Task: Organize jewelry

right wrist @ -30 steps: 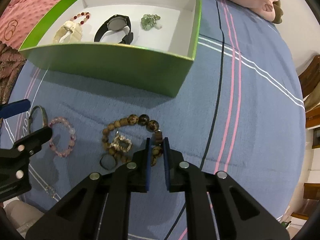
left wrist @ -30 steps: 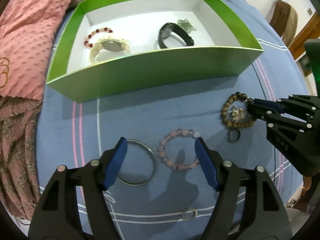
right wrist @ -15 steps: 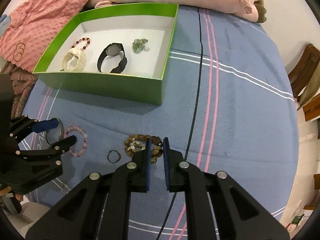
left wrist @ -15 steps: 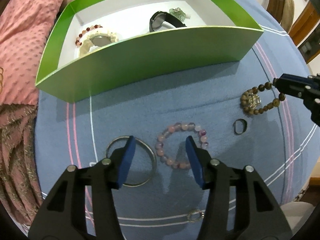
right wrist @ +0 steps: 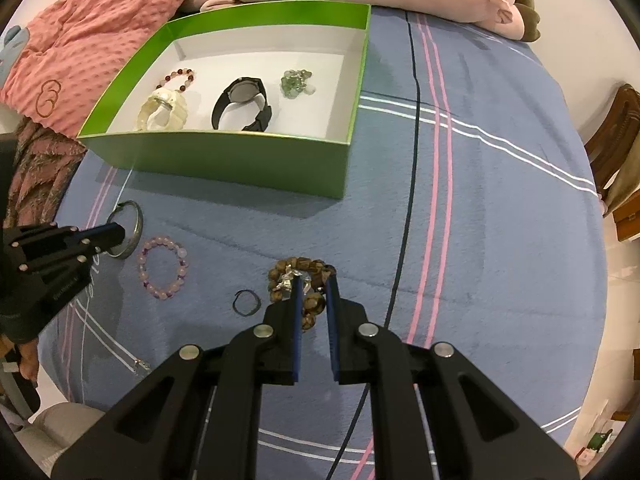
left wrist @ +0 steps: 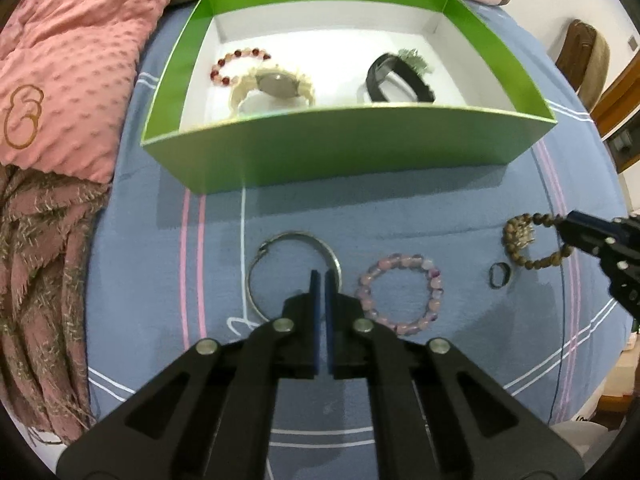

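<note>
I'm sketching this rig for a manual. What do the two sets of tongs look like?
Both tongs, left and right, are matte black plastic with triangular cut-outs in the arms, round silver rivets at the joints, and flat blue pads lining the fingertips. Seen from the side, the left one carries small pale lettering, too blurred to read.

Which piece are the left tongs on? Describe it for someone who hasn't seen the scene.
Start at the green box on the blue blanket. Before its near wall lies a plain silver bangle, left of a pink bead bracelet. It alone has no beads.

On the bedspread (left wrist: 400,208) before the box (left wrist: 348,148), the bangle (left wrist: 294,240) lies left of the bead bracelet (left wrist: 400,294).
</note>
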Demonstrator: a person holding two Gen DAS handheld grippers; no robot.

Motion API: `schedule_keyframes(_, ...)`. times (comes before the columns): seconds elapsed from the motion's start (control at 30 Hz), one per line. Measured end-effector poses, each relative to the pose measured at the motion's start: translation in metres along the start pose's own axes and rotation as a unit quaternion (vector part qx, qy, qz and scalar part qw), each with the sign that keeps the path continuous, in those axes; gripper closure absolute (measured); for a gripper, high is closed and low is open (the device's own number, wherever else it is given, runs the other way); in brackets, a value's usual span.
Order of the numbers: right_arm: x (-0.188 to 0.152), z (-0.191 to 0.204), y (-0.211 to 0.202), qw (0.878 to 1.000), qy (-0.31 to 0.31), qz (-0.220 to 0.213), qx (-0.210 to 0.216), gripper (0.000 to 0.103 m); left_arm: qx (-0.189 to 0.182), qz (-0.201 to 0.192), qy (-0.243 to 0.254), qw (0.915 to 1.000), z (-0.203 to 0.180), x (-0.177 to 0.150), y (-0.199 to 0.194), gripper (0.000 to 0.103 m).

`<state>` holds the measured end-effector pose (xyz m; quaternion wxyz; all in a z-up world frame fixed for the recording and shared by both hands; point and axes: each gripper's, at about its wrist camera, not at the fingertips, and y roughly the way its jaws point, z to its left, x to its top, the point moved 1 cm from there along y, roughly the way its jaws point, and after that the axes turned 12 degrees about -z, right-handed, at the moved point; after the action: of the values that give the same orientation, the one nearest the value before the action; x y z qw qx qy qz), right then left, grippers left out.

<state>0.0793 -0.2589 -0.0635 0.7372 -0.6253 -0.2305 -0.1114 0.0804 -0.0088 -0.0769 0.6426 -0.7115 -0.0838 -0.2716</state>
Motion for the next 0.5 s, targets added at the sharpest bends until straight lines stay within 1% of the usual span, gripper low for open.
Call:
schedule_keyframes(0.07,0.000,0.002,0.001,1.000,-0.001,0.001,0.002,0.092,-0.002,-0.005,0.010,0.9999,-0.008,-0.004,-0.005,0.100)
schedule_keyframes(0.2,0.001,0.004,0.000,1.000,-0.005,0.001,0.005,0.092,-0.021,-0.008,0.040,0.9990,-0.032,0.001,-0.005,0.100)
schedule_keyframes(0.27,0.001,0.004,0.000,1.000,-0.004,0.000,0.006,0.092,-0.031,-0.004,0.059,0.9978,-0.044,0.002,-0.001,0.099)
schedule_keyframes(0.33,0.001,0.002,0.000,1.000,-0.002,0.001,0.006,0.092,-0.037,0.004,0.071,0.9968,-0.047,0.002,0.006,0.097)
schedule_keyframes(0.37,0.000,0.002,0.001,1.000,-0.001,0.002,0.006,0.092,-0.033,0.008,0.074,0.9967,-0.048,0.001,0.007,0.095)
schedule_keyframes(0.43,-0.001,-0.001,0.001,1.000,0.003,0.003,0.007,0.092,-0.030,0.014,0.074,0.9967,-0.046,0.003,0.012,0.088)
schedule_keyframes(0.47,-0.001,-0.002,0.001,1.000,0.006,0.003,0.007,0.092,-0.031,0.016,0.074,0.9967,-0.045,0.002,0.014,0.082)
schedule_keyframes(0.5,-0.002,-0.003,0.001,1.000,0.008,0.004,0.008,0.092,-0.030,0.017,0.074,0.9967,-0.044,0.002,0.016,0.079)
